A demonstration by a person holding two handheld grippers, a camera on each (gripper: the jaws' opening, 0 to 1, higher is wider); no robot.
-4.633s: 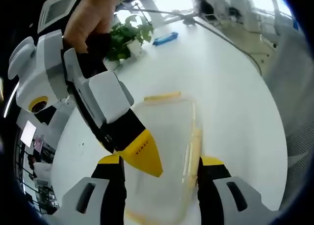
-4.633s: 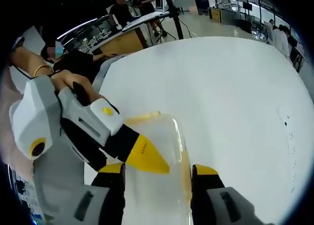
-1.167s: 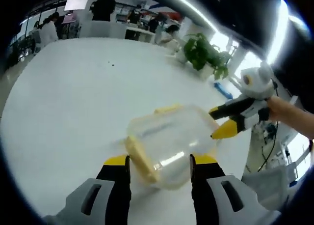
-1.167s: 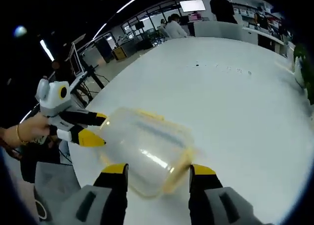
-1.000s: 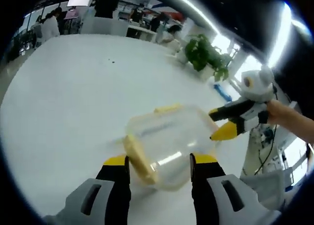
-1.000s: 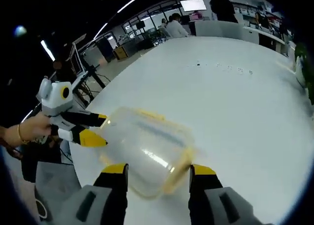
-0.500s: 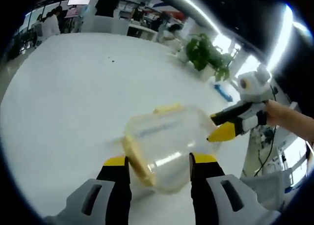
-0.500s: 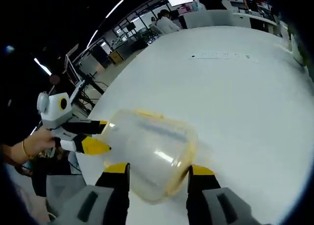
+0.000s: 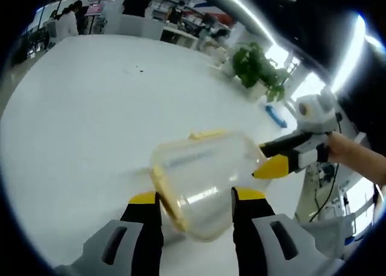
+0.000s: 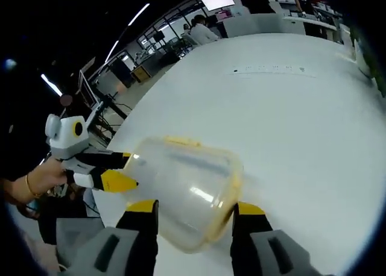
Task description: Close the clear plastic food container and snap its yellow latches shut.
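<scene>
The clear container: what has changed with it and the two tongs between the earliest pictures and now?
4.6 s ago both tongs were crowded over the lid from above. Now they have drawn apart: the container sits between the left tongs, and the right tongs meet its far corner from the side. Over the last second almost nothing moved. The lid stays on, the container stays on the white table.

Clear container [image 9: 202, 170], yellow latches [image 9: 206, 134], white table [image 9: 78, 107].
</scene>
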